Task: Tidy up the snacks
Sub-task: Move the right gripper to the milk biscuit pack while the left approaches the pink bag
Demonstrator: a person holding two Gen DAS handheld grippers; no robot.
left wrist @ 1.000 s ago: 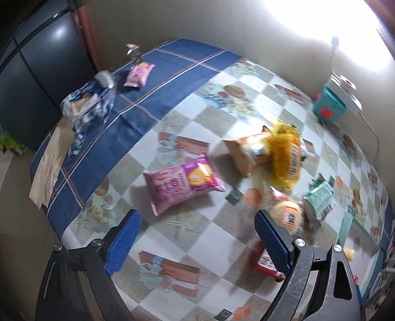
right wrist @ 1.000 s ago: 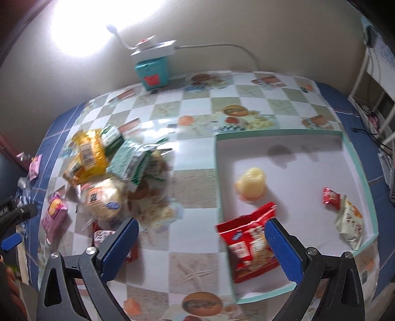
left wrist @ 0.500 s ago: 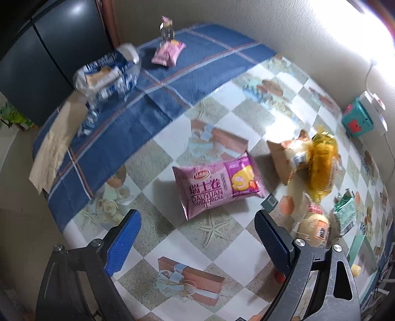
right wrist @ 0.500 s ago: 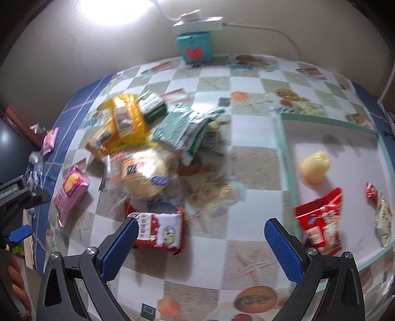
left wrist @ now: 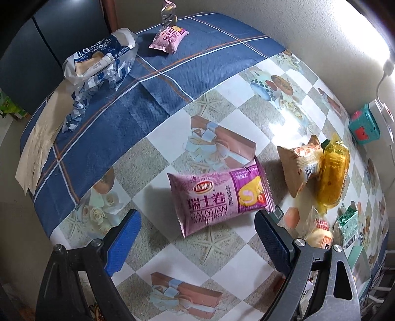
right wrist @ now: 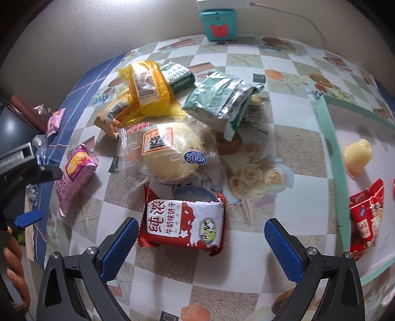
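My left gripper [left wrist: 197,237] is open and empty, just short of a pink Swiss-roll packet [left wrist: 221,196] that lies flat on the table; the packet also shows in the right wrist view [right wrist: 75,171]. My right gripper [right wrist: 200,244] is open and empty, hovering over a red-and-white biscuit packet [right wrist: 184,223]. Behind it lie a bun in clear wrap [right wrist: 167,151], yellow packets [right wrist: 145,92] and green packets [right wrist: 219,101]. A green-rimmed tray [right wrist: 333,150] at the right holds a yellow jelly cup [right wrist: 356,158] and a red packet [right wrist: 365,216].
A bread bag [left wrist: 98,59] and a small pink packet [left wrist: 169,39] lie on the blue far end of the tablecloth. A teal box [right wrist: 218,23] with a power strip stands by the wall. The left gripper's body [right wrist: 19,168] shows at the left edge.
My left gripper has moved closer to the pink packet, which now sits between its fingers' line. My right gripper has swung left from the tray to over the red-and-white biscuit packet.
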